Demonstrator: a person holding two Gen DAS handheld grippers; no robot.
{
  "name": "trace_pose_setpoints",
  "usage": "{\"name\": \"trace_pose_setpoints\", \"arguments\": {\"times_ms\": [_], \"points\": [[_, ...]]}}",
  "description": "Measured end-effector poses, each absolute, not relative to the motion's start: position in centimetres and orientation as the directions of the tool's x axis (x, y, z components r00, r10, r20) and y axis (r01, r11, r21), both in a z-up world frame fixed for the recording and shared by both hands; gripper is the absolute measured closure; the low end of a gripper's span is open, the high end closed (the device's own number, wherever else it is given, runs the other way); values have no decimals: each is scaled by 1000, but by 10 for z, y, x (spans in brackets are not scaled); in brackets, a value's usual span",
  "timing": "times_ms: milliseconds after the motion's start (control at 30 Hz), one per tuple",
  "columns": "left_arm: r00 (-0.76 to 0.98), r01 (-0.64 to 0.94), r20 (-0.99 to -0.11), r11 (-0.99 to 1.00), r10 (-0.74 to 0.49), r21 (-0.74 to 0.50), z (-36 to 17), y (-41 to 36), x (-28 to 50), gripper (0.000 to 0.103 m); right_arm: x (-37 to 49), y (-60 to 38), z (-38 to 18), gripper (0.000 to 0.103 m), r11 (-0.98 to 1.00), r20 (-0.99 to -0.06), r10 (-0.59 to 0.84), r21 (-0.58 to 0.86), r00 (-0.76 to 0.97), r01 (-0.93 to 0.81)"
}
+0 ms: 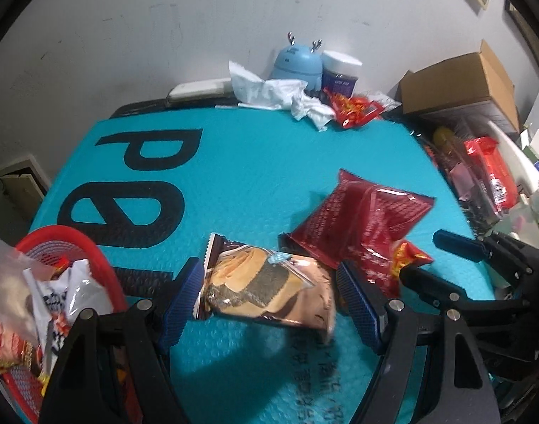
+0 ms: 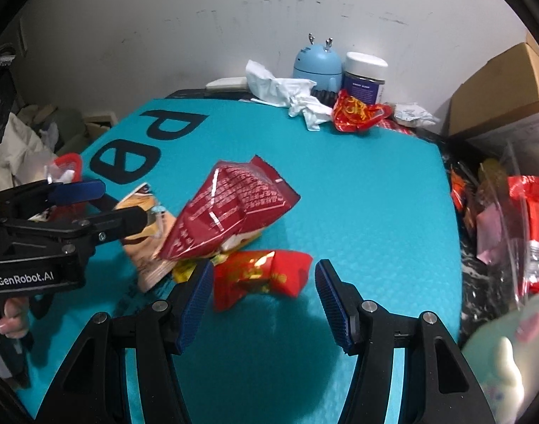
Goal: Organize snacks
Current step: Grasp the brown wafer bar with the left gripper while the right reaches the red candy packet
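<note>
A tan and brown snack packet (image 1: 265, 282) lies on the teal mat (image 1: 234, 176), and my left gripper (image 1: 269, 304) hangs open over it, one blue pad off each end. A dark red packet (image 1: 361, 222) overlaps its far right corner. In the right wrist view a small bright red packet (image 2: 262, 275) lies between the open fingers of my right gripper (image 2: 264, 300), whose pads do not press it. The dark red packet (image 2: 230, 212) lies just beyond, on a yellow packet (image 2: 184, 269) and the tan packet (image 2: 147, 243). The left gripper (image 2: 108, 205) is seen at the left.
A red mesh basket (image 1: 92, 258) with several snacks sits at the mat's near left. At the far edge are crumpled white tissue (image 1: 283, 95), a red wrapper (image 1: 354, 109), a blue gadget (image 1: 297, 63) and a jar (image 1: 340, 70). A cardboard box (image 1: 460, 81) and packaged clutter (image 2: 509, 226) crowd the right.
</note>
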State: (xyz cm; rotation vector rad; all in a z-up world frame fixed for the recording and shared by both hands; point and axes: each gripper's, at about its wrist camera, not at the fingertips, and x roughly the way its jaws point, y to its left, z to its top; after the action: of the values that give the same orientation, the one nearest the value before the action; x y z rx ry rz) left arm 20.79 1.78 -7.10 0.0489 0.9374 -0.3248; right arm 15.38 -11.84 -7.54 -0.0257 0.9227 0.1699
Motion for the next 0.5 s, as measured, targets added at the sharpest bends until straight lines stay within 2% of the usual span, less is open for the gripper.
{"name": "trace_pose_setpoints", "arguments": {"times_ms": [333,433,500], "points": [[535,295,-830,955,-159,7,-90,6,220,26,168,-123,-99,39,985,-818,153,84,555,-148],[536,298,-827,954,-167,1,-89,6,220,26,168,-123,-101,39,984,-818,161,93,552,-150],[540,310,-820,950,-192,-18,-86,6,217,26,167,-124,-101,45,983,-817,172,103,550,-154]]}}
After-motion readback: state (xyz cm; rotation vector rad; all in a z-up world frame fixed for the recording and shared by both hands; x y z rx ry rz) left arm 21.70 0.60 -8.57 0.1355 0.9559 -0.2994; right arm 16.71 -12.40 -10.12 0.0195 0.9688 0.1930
